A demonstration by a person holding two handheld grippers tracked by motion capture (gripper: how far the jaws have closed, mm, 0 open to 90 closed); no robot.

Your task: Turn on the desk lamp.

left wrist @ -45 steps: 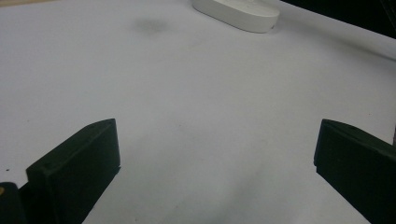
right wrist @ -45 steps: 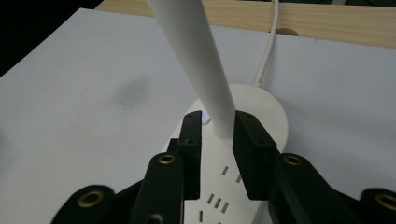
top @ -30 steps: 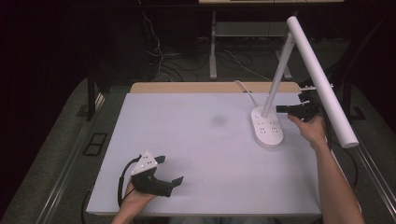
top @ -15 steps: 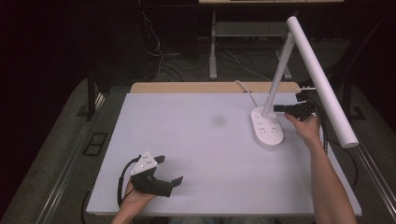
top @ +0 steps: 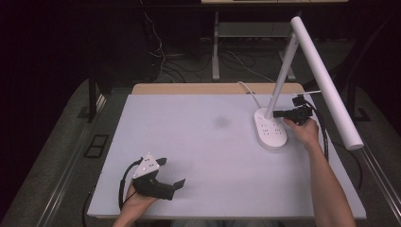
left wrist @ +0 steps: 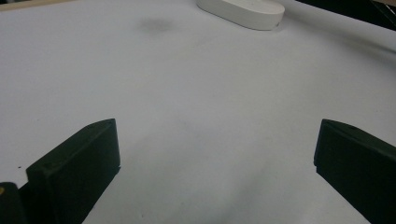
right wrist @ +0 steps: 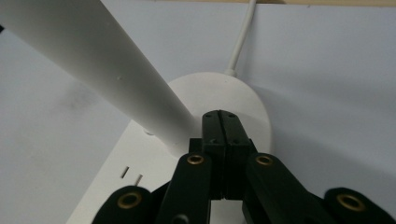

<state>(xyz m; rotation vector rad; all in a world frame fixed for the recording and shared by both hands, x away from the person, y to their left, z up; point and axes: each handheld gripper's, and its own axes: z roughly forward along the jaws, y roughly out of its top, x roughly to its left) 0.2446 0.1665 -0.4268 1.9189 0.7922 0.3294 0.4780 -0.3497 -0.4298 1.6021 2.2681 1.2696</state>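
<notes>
A white desk lamp stands at the right of the white table: its oval base (top: 269, 128) carries socket slots, a slanted stem (top: 283, 71) rises from it, and a long tube head (top: 326, 80) reaches toward the near right. My right gripper (top: 276, 114) is shut with nothing held, its tips right at the foot of the stem (right wrist: 140, 88) above the base (right wrist: 243, 100). Near the front left, my left gripper (top: 172, 172) rests on the table, open, with bare surface between its jaws. In the left gripper view the lamp base (left wrist: 240, 9) lies far ahead.
The lamp's white cord (top: 249, 92) runs off the back edge of the table (top: 189, 123). A faint grey smudge (top: 220, 122) marks the middle. A wooden strip (top: 198, 88) borders the far side; cables and a metal stand (top: 216, 47) lie on the floor beyond.
My right gripper has shifted slightly left and toward the lamp stem's foot. The left gripper has stayed put.
</notes>
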